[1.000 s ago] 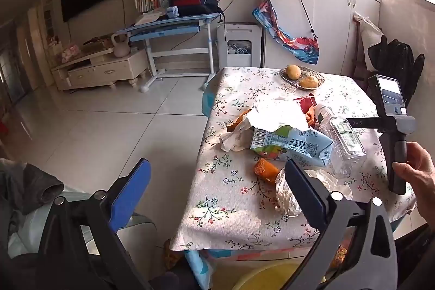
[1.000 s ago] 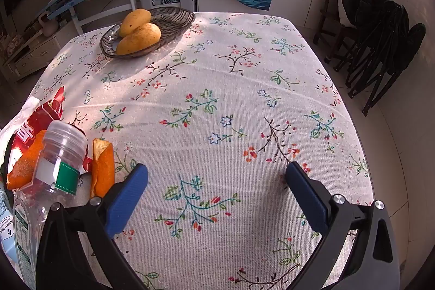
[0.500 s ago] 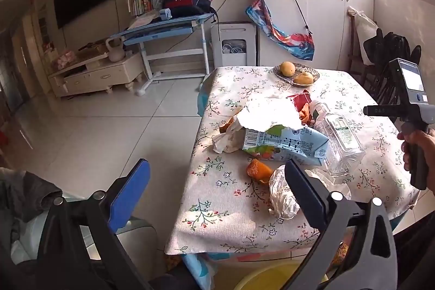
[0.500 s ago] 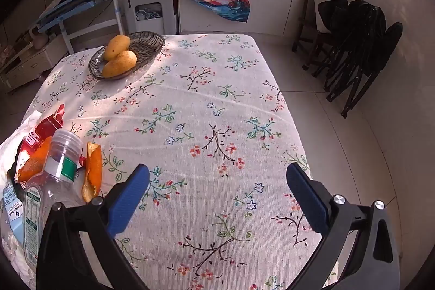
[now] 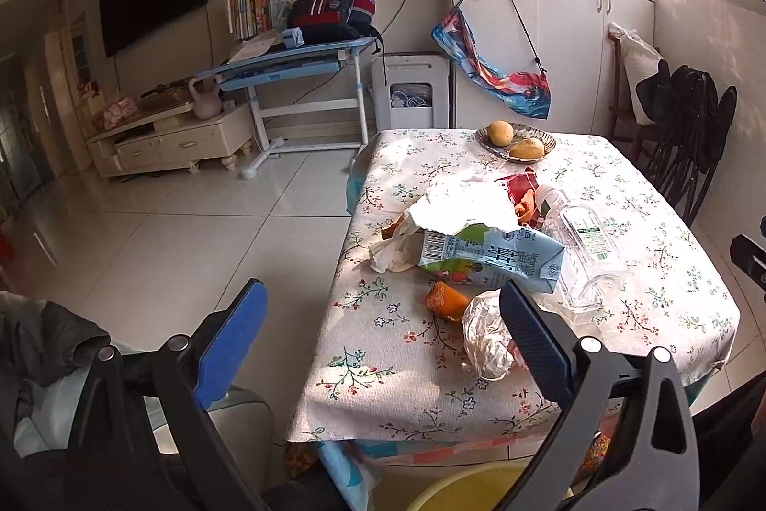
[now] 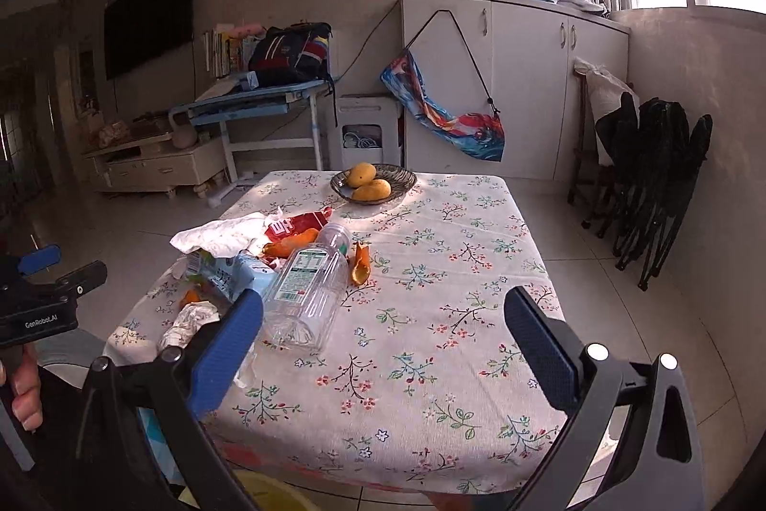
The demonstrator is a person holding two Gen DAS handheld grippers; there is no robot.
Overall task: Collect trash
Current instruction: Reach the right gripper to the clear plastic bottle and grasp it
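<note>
Both tools pulled back from the table, nothing collected yet.

Left tool [image 5: 383,334] and right tool [image 6: 383,334] now sit further off the table's [image 6: 455,252] near edge than a sec ago, both w/ jaws spread wide and empty; prob. lining up a first pick. Trash is heaped along the table's left edge: clear plastic bottle [image 6: 309,286] on its side, milk carton [image 5: 488,255] w/ crumpled tissue [image 5: 462,207] on top, orange peel [image 6: 360,264], red wrapper [image 6: 297,226], crumpled plastic wrap [image 5: 483,336] nearest the front edge. Fruit bowl w/ mangoes [image 6: 372,184] at the far edge isn't trash. Yellow bin [image 5: 474,489] shows below the near edge. Nothing blocks the heap; items overlap, so single picks may drag neighbours.
</note>
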